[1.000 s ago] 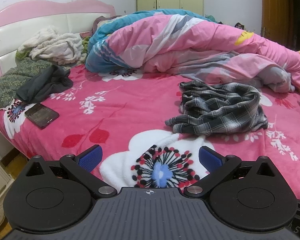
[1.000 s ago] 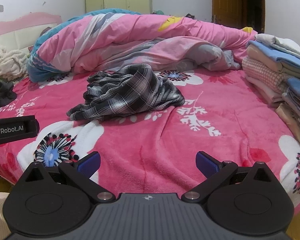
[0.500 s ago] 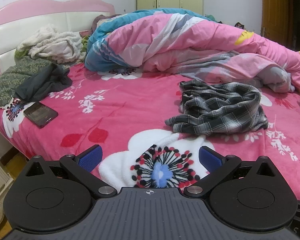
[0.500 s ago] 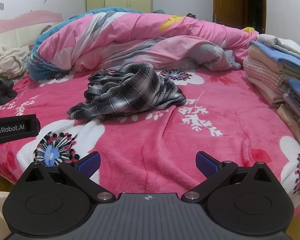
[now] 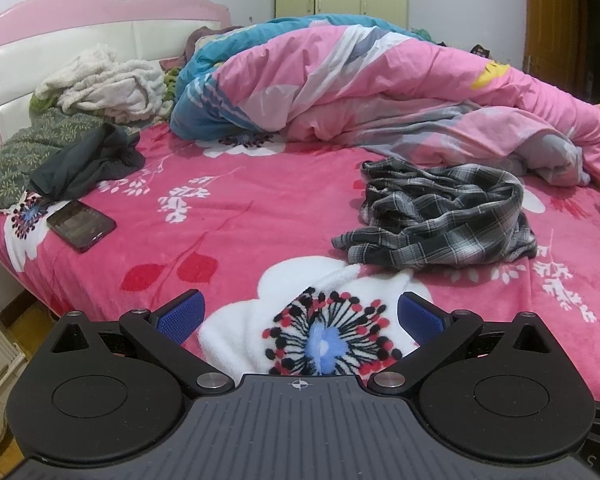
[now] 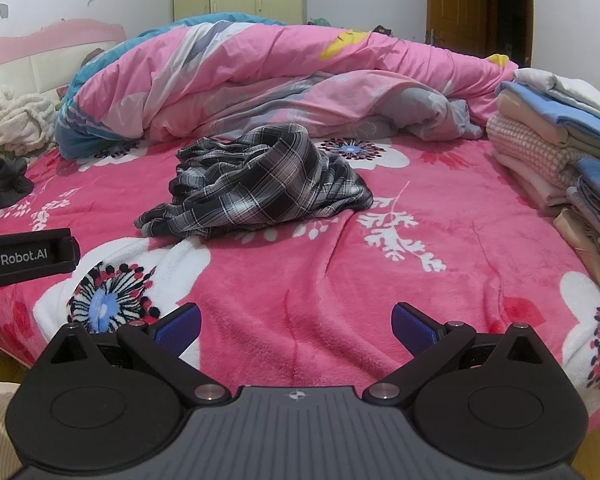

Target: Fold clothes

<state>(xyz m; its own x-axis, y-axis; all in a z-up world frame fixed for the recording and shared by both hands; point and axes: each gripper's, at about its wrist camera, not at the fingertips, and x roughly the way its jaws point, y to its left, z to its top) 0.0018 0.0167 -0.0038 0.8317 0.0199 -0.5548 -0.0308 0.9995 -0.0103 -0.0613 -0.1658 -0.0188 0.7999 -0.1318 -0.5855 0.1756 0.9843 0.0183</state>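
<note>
A crumpled black-and-white plaid shirt [image 5: 444,216] lies in a heap on the pink floral bed cover [image 5: 240,216], right of centre in the left wrist view and centre-left in the right wrist view [image 6: 256,184]. My left gripper [image 5: 300,316] is open and empty over the bed's near edge, well short of the shirt. My right gripper [image 6: 296,326] is open and empty, also near the front edge. The left gripper's body [image 6: 24,258] shows at the left of the right wrist view.
A bunched pink quilt [image 5: 380,84] fills the back of the bed. A phone [image 5: 80,224], a dark garment [image 5: 84,160] and a white blanket [image 5: 104,88] lie at the left by the headboard. A stack of folded clothes [image 6: 560,148] stands at the right.
Both grippers have drifted slightly; the view shifts a little and the shirt sits marginally closer. Both stay open and empty. Nothing on the bed has moved.
</note>
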